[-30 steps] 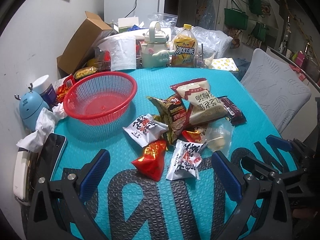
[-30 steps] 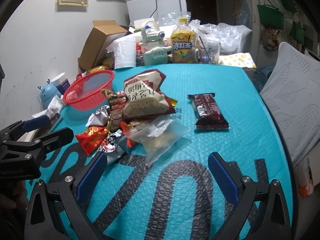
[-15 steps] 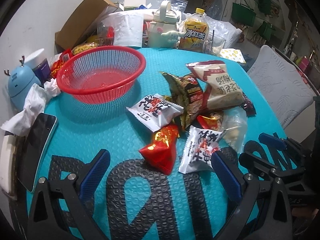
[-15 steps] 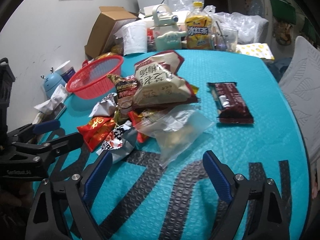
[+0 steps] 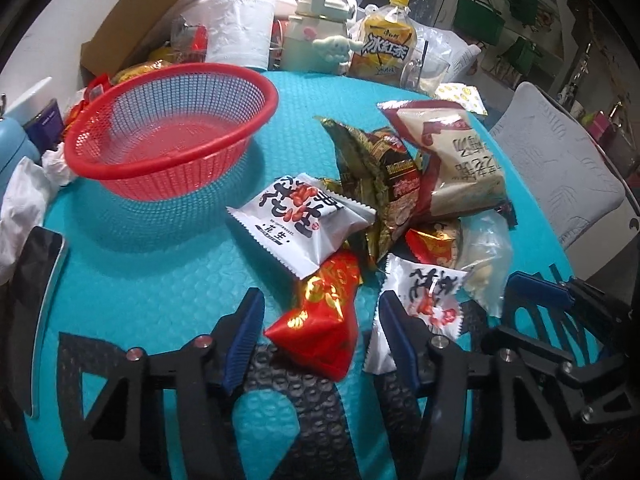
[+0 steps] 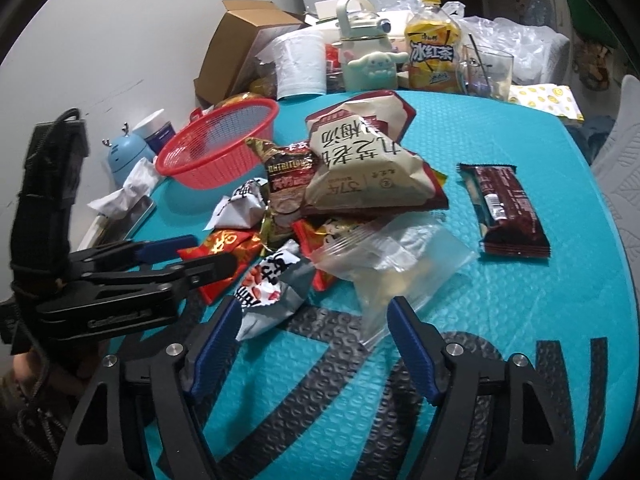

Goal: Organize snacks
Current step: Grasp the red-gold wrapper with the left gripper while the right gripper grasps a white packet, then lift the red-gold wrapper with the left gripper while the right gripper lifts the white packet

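Both grippers have dropped closer to the snack pile than a second ago, and their fingers have just been closing in.

In the left wrist view, the left gripper now has the red foil packet between its blue fingers, low in the frame; whether the pads already press it I cannot tell, a sliver of gap shows on the left side. A white peanut packet lies just above it, and the red mesh basket stands empty at upper left on the teal surface.

In the right wrist view, the right gripper has its fingers partly spread around the near edge of a clear plastic bag, apart from it. The big beige bag tops the pile at centre; a dark brown bar lies alone at the right.
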`<action>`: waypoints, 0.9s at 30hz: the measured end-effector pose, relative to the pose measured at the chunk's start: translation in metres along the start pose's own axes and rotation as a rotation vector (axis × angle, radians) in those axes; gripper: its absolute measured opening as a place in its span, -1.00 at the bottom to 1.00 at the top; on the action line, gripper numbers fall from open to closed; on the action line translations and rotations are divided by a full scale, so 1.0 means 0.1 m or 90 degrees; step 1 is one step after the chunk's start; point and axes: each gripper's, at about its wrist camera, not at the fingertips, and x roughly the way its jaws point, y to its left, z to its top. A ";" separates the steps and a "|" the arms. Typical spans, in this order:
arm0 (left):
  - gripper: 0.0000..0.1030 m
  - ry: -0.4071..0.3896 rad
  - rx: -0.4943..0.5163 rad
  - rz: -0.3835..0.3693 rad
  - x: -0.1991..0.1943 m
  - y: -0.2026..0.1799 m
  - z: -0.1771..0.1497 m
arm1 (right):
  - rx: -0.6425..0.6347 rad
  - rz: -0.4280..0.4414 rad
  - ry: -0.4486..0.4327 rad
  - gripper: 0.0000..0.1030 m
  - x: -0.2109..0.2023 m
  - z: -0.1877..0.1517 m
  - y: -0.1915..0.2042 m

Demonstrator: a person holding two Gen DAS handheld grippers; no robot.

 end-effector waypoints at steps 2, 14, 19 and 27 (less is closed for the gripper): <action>-0.13 0.002 0.013 0.003 0.04 -0.01 0.00 | -0.003 0.003 0.003 0.45 0.02 0.01 0.01; -0.39 0.014 -0.002 -0.016 -0.05 0.11 -0.08 | -0.026 0.046 0.017 0.29 0.11 0.05 0.17; -0.39 0.015 -0.020 -0.003 -0.18 0.24 -0.20 | -0.036 0.055 0.024 0.27 0.20 0.08 0.27; -0.39 0.008 -0.047 0.010 -0.31 0.40 -0.33 | -0.047 0.018 0.037 0.27 0.45 0.12 0.33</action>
